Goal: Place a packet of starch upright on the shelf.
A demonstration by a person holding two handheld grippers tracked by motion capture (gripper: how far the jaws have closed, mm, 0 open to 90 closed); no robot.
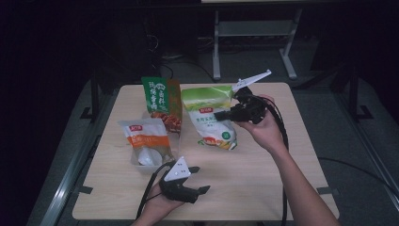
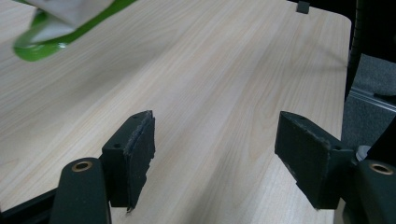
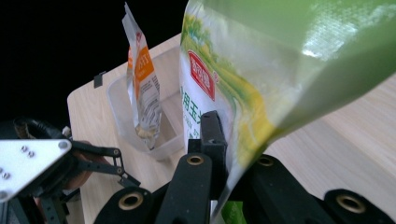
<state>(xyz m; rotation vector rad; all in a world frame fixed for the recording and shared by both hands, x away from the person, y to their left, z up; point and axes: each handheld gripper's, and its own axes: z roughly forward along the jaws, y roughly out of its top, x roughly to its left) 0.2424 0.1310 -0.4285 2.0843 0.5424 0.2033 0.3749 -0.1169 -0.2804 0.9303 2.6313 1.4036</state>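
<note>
Looking down from the high view, the right gripper (image 1: 225, 114) clamps the green-and-white pouch (image 1: 209, 117) at the table's (image 1: 263, 179) centre, while the left gripper (image 1: 200, 180) idles at six o'clock. Its own view shows jaws spread over bare wood. From the right gripper view the jaws pinch the pouch's edge, so I judge it mid-lift, next needing carriage toward the clear tray (image 3: 128, 126) at ten o'clock.

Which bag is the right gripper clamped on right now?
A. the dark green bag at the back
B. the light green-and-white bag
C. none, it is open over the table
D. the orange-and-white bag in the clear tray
B: the right gripper has its jaws shut on the edge of the light green-and-white bag, lifted off the table.
</note>
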